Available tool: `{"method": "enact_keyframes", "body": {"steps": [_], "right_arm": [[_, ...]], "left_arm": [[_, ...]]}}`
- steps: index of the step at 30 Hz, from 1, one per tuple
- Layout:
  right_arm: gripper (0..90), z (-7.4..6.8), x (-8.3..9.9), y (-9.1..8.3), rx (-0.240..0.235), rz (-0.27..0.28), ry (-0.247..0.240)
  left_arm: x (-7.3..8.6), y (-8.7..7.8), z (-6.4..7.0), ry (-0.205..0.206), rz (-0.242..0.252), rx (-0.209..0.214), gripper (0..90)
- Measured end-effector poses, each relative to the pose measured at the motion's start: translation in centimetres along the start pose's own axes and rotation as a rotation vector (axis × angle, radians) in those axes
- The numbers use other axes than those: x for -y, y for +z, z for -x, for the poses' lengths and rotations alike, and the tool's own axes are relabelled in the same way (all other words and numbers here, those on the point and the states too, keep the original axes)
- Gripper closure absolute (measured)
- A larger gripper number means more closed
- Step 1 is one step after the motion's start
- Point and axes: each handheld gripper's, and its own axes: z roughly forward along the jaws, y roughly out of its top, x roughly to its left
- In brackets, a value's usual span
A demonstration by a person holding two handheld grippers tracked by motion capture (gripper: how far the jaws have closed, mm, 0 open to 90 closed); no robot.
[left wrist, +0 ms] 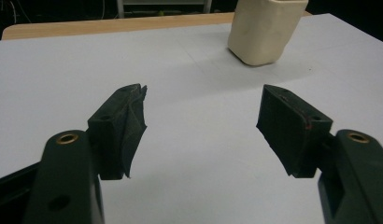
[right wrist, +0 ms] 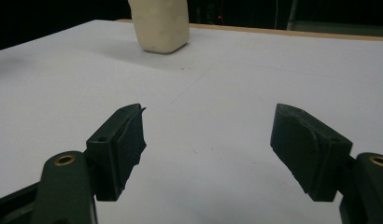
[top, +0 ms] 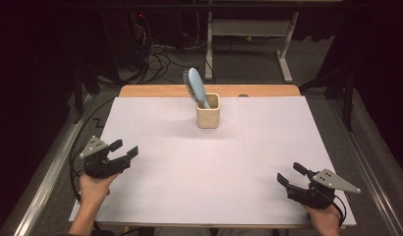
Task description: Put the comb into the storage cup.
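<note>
High view puts us over a white tabletop [top: 189, 167] with a cream cup [top: 208, 111] standing upright near its far edge, about midway across. A light blue hairbrush [top: 195, 87] sits in the cup handle-down, its head leaning out to the left over the rim, so we judge the cup is there to hold it upright and within reach. Our left claw [top: 125, 149] hovers at the near left corner and our right claw [top: 289, 174] at the near right, both well apart from the cup and angled inward toward it. That reads to us as a resting pose, with neither committed to a grasp. In the left gripper view the jaws stand wide apart with bare tabletop between them and the cup [left wrist: 265, 29] ahead to the right. In the right gripper view the jaws gape just as wide, empty, with the cup [right wrist: 159, 24] ahead to the left.
</note>
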Motion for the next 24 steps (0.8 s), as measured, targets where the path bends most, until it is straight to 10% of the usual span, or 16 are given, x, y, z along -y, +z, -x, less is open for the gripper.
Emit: {"method": "enact_keyframes", "body": {"steps": [24], "right_arm": [[26.5,-0.1,0.0,0.0,-0.006,0.006,-0.004]], "left_arm": [[1.8,-0.8,0.7,0.009,0.004,0.015,31.5]]}}
